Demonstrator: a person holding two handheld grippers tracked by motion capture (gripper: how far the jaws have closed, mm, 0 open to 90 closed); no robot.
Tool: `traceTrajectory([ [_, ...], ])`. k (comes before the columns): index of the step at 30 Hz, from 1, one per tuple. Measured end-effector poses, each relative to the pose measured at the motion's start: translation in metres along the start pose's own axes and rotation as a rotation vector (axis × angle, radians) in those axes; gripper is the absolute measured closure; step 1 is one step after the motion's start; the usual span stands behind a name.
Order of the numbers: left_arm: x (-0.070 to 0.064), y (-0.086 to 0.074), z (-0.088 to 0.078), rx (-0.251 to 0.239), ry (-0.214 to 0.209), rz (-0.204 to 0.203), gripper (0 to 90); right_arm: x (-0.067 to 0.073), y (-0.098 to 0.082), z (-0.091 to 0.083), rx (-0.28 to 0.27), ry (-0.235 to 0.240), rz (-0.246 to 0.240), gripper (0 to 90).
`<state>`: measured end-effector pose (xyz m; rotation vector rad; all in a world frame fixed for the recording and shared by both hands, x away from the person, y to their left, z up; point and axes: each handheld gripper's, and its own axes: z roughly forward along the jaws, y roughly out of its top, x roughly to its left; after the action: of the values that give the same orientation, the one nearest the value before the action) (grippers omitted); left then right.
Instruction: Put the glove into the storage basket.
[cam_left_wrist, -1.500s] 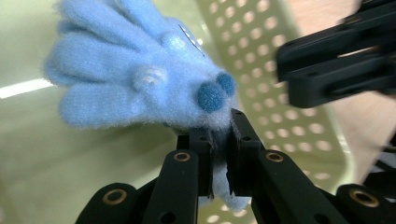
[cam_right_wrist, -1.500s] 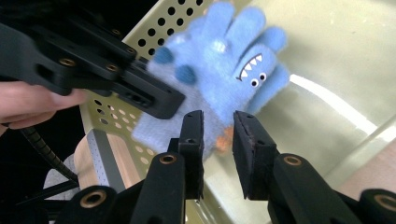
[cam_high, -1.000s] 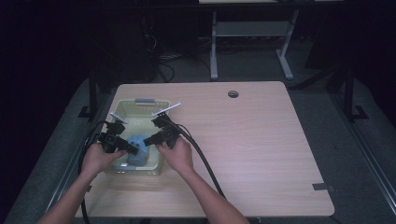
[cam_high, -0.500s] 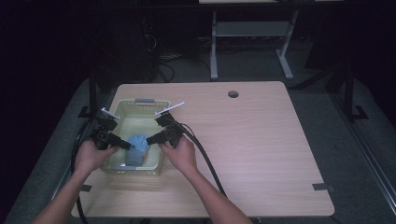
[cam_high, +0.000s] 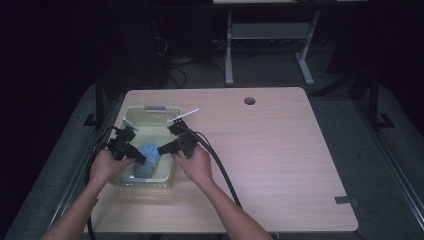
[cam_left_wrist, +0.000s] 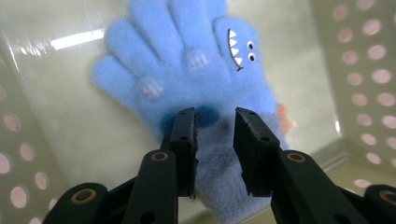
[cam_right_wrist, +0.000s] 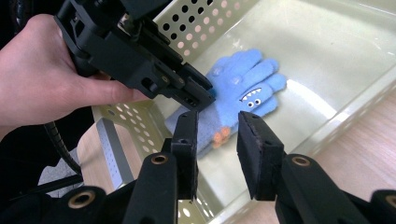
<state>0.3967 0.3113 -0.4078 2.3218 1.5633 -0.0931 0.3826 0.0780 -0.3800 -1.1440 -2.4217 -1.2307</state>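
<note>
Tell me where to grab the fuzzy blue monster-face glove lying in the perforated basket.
Take the fuzzy blue monster-face glove by its cuff, from above: it lies flat on the floor of the perforated pale basket, and the cuff end sits right under the left tool, whose jaws already straddle it.

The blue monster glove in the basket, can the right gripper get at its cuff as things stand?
Probably yes: the right gripper hovers open above the glove inside the open-topped basket, though the left gripper crowds the cuff end.
</note>
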Motion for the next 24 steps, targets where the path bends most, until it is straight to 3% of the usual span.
traceTrajectory([
  [4,-0.001,-0.001,-0.005,-0.029,-0.015,-0.005,60.0,-0.002,0.001,-0.005,-0.017,-0.005,0.003,65.9],
  [9,-0.006,-0.002,-0.013,-0.077,-0.028,0.004,55.4,-0.003,0.001,-0.009,-0.01,-0.017,0.001,62.9],
  [18,-0.008,-0.003,-0.019,-0.105,-0.026,0.007,49.6,-0.007,0.001,-0.019,-0.012,-0.043,-0.015,55.9],
  [24,-0.009,-0.002,-0.023,-0.129,-0.06,0.005,46.9,-0.013,-0.001,-0.03,-0.019,-0.059,-0.01,52.1],
])
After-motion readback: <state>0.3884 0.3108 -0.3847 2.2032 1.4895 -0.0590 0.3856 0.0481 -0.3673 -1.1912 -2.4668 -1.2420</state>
